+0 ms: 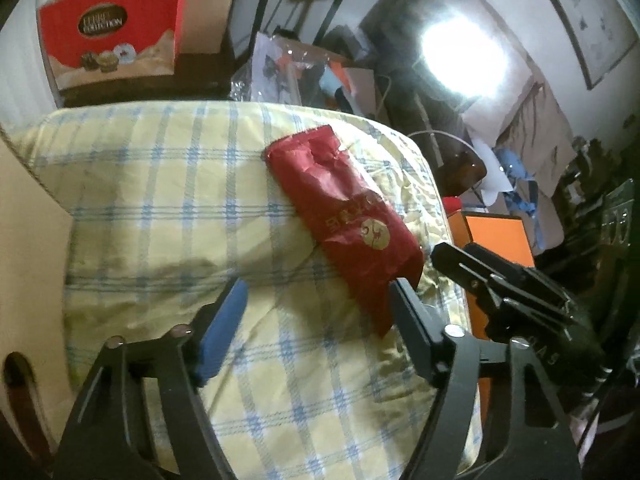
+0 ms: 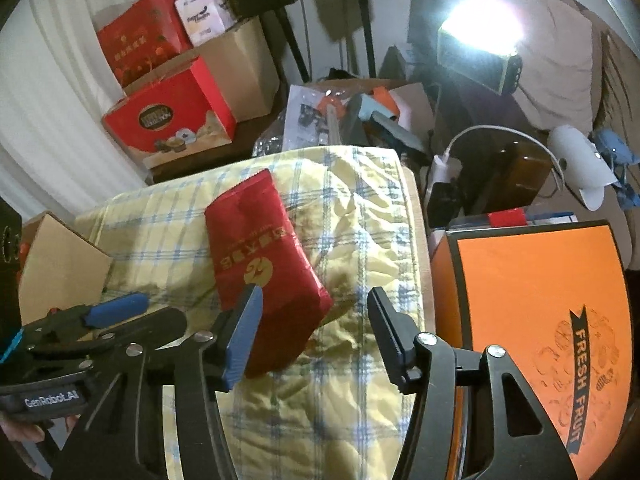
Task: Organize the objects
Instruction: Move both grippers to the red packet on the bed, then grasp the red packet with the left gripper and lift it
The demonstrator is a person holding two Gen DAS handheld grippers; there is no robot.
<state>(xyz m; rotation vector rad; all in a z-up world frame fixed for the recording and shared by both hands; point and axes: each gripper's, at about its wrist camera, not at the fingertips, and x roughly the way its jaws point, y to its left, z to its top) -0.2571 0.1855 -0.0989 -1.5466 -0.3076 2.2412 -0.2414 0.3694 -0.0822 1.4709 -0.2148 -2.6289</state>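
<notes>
Red and crumpled, the pouch (image 1: 348, 216) lies slantwise on the checked cushion (image 1: 168, 184) in the left wrist view; the left gripper (image 1: 320, 304) hangs over that cushion, fingers (image 1: 224, 320) apart, one tip just beside the pouch's near end; the right gripper (image 1: 492, 280) shows past the cushion's edge, before an orange box (image 1: 500, 236); in the right wrist view the right gripper (image 2: 316, 316) has fingers (image 2: 244, 332) spread with the pouch's (image 2: 260, 256) near corner between them; the left gripper (image 2: 96, 320) sits low beside it, over the cushion (image 2: 360, 216).
</notes>
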